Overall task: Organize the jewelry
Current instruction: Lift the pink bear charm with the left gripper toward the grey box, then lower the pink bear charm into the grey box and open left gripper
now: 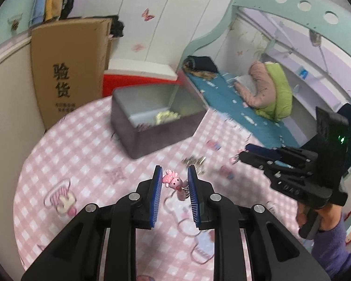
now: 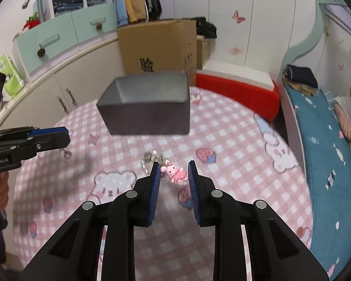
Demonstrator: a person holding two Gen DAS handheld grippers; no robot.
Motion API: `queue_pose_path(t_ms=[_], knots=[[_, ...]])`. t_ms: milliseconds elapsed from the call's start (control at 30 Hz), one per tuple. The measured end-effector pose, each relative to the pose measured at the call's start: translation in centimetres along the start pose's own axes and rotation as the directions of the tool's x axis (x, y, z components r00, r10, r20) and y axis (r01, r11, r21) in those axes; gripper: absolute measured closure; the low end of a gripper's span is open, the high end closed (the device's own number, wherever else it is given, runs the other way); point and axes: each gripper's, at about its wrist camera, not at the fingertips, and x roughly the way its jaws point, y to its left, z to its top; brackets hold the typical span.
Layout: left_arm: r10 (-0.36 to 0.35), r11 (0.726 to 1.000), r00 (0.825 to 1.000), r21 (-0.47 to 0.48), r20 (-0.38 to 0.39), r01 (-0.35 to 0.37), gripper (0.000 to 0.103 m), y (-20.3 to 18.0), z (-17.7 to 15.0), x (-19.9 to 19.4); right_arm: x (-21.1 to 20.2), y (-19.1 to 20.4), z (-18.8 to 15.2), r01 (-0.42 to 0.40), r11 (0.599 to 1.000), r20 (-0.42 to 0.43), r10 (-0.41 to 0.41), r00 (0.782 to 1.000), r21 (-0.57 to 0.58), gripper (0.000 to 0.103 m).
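Note:
A pink bunny charm (image 1: 172, 180) lies on the pink checked tablecloth (image 1: 82, 164), framed between the fingers of my open left gripper (image 1: 175, 176). It also lies between the fingers of my open right gripper (image 2: 174, 172) as the bunny charm (image 2: 175, 173). A silvery chain piece (image 1: 195, 162) lies just beyond it, also seen from the right (image 2: 152, 158). The grey storage box (image 1: 152, 119) stands open further back with some pale items inside; it also shows in the right wrist view (image 2: 147, 107). In the right wrist view the other gripper (image 2: 66, 137) looks shut with a small dangling charm (image 2: 67, 155) below its tip.
A cardboard box (image 2: 156, 46) and a red-and-white box (image 2: 238, 89) stand behind the table. A bed with a teal sheet (image 2: 327, 152) runs along the right. Cabinets (image 2: 58, 89) are at the left.

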Motion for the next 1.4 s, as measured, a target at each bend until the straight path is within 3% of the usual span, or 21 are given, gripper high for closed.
queue_pose_path(t_ms=[233, 400, 500, 867, 1233, 1400], knots=[[-0.030, 0.999, 0.999, 0.035, 0.029, 0.029, 0.083, -0.7, 5.3, 0.0, -0.6, 0.5, 3.8, -0.017, 1.000, 0.061, 0.017, 0.998, 0.012, 0.078], [-0.066, 0.998, 0.997, -0.017, -0.041, 0.065, 0.083, 0.5, 8.9, 2.6, 0.7, 0.7, 6.9, -0.039, 0.999, 0.058, 0.037, 0.998, 0.028, 0.078], [-0.051, 0.998, 0.995, -0.044, -0.090, 0.047, 0.083, 1.2, 10.0, 4.8, 2.4, 0.5, 8.5, -0.032, 0.999, 0.042, 0.030, 0.999, 0.041, 0.078], [0.061, 0.997, 0.984, -0.040, -0.170, -0.069, 0.082, 2.9, 9.7, 10.1, 7.3, 0.5, 10.1, -0.029, 0.999, -0.034, 0.030, 0.999, 0.031, 0.078], [0.065, 0.996, 0.976, -0.043, -0.208, -0.076, 0.082, 3.2, 9.1, 11.6, 8.9, 0.9, 10.0, -0.038, 0.999, -0.070, 0.039, 0.997, 0.021, 0.078], [0.062, 0.995, 0.974, -0.057, -0.217, -0.076, 0.076, 3.3, 9.1, 11.5, 9.2, 0.7, 10.1, -0.040, 0.999, -0.079, 0.043, 0.996, 0.037, 0.078]])
